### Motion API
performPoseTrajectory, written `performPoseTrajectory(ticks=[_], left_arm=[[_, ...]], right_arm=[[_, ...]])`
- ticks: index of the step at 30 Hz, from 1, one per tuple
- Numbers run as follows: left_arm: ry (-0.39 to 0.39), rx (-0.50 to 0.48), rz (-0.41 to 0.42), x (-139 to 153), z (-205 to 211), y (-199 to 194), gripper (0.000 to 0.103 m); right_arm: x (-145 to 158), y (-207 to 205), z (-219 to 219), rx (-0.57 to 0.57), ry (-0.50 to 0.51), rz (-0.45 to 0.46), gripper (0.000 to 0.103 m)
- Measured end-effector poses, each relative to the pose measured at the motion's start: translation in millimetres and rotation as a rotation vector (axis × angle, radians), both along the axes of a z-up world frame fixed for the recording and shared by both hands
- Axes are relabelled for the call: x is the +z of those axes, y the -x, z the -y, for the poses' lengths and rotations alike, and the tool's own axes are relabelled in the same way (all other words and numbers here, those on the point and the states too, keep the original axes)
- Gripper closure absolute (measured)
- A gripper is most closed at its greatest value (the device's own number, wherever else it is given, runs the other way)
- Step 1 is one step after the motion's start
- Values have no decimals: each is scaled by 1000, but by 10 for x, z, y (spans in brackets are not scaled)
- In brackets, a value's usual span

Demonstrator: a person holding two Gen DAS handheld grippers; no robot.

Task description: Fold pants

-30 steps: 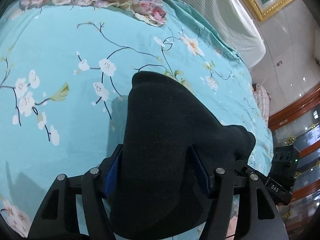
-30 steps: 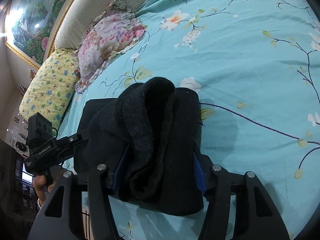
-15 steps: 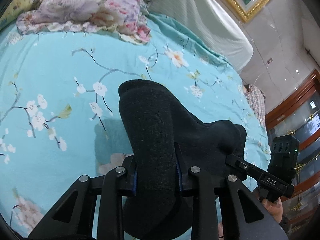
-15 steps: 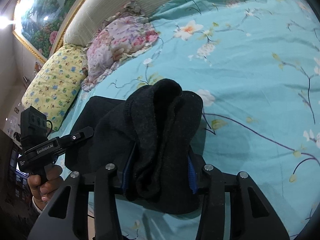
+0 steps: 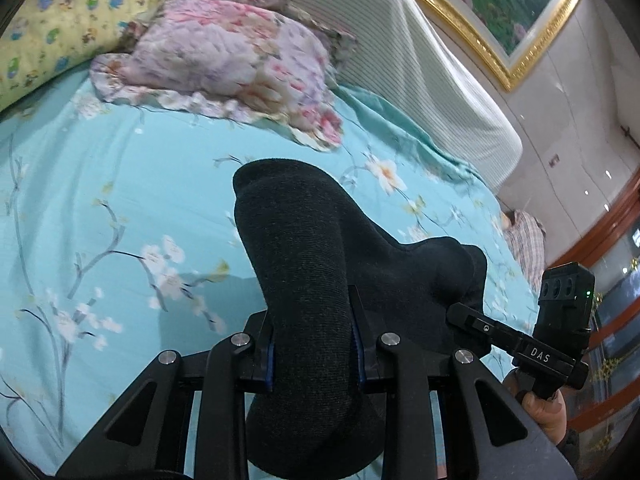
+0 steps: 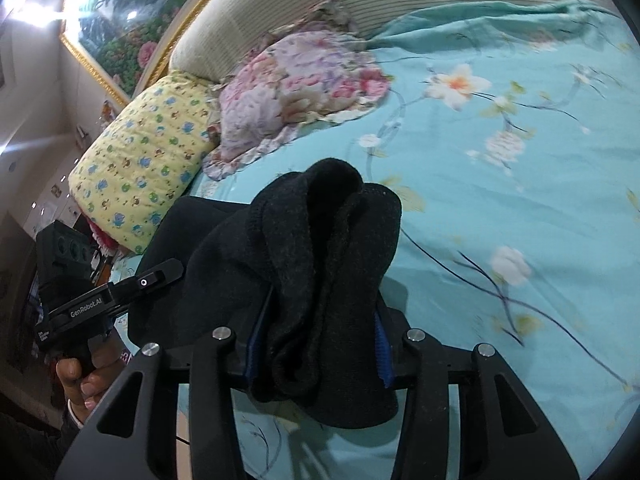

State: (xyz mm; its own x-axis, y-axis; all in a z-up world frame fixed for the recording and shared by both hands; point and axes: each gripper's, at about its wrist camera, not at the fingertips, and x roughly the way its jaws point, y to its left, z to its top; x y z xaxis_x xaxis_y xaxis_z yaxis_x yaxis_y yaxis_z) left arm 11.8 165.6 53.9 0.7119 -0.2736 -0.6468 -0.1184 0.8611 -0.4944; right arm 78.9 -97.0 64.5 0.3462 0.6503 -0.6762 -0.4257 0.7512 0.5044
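Note:
The pants (image 5: pixel 304 280) are dark, thick fabric, held up above a turquoise floral bedsheet (image 5: pixel 100 184). My left gripper (image 5: pixel 314 344) is shut on a bunched fold of them; the cloth bulges up and over the fingers. My right gripper (image 6: pixel 320 344) is shut on another thick bunch of the pants (image 6: pixel 320 248), which hangs between the two grippers. The right gripper also shows in the left wrist view (image 5: pixel 520 344), low right, and the left gripper in the right wrist view (image 6: pixel 108 300), low left. The fingertips are hidden by cloth.
A pink floral pillow (image 5: pixel 224 64) and a yellow patterned pillow (image 6: pixel 148 160) lie at the head of the bed against a striped headboard (image 5: pixel 420 60). A gold-framed painting (image 5: pixel 500 12) hangs above. The bed's edge and wooden furniture (image 5: pixel 600 240) are at the right.
Both grippers closed tighter on the pants and lifted and tilted up toward the head of the bed. The pillows and headboard have come into view.

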Motion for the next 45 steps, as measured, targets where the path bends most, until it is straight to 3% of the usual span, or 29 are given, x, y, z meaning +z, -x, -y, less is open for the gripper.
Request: performPoseTrajectory(ticks=[16,45], left_arm=[[-19,134,9,14,-661,-172,76],[-37,200,-56,-298,-1095,-725,75]], right_arm=[[-16,-498,-807,136,-18,31,57],[-349,-1202,-1390,193,19,-8,57]])
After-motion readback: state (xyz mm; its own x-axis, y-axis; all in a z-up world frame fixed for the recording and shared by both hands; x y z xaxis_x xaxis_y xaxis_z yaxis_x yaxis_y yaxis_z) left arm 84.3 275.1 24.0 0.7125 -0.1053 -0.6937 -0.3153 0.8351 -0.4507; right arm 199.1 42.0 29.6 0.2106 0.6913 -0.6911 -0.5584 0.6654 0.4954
